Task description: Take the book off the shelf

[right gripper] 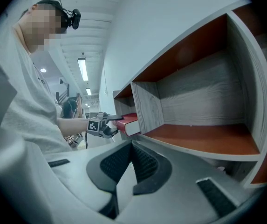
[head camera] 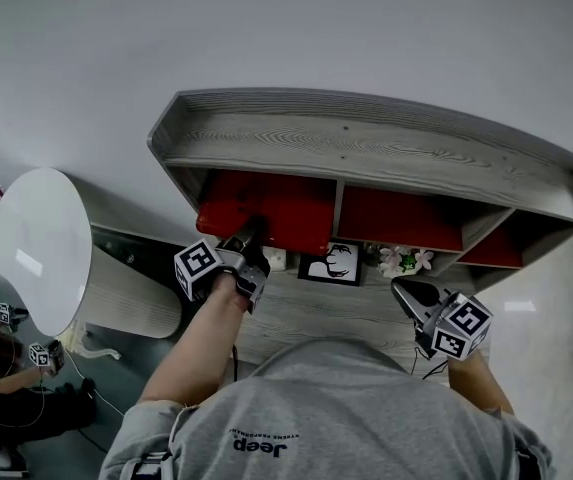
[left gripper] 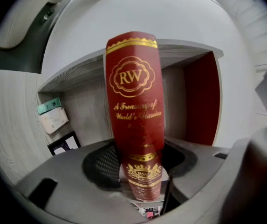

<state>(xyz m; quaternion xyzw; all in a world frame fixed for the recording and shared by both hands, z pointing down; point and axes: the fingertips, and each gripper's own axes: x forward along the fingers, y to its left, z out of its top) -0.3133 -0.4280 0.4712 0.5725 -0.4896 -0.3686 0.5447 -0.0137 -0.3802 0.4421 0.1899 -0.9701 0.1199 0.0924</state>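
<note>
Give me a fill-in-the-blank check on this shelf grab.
The left gripper has its jaws on a ___ book. The right gripper holds ___. The book's spine bears the gold letters ___. In the head view, the book lies in the shelf's ___ compartment.
Missing: red; nothing; RW; left.

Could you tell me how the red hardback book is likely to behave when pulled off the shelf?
The red hardback book looks thick and stiff, so probably heavy, not floppy. Its smooth spine may be slippery. Gripped at the spine, it might tilt once unsupported.
</note>
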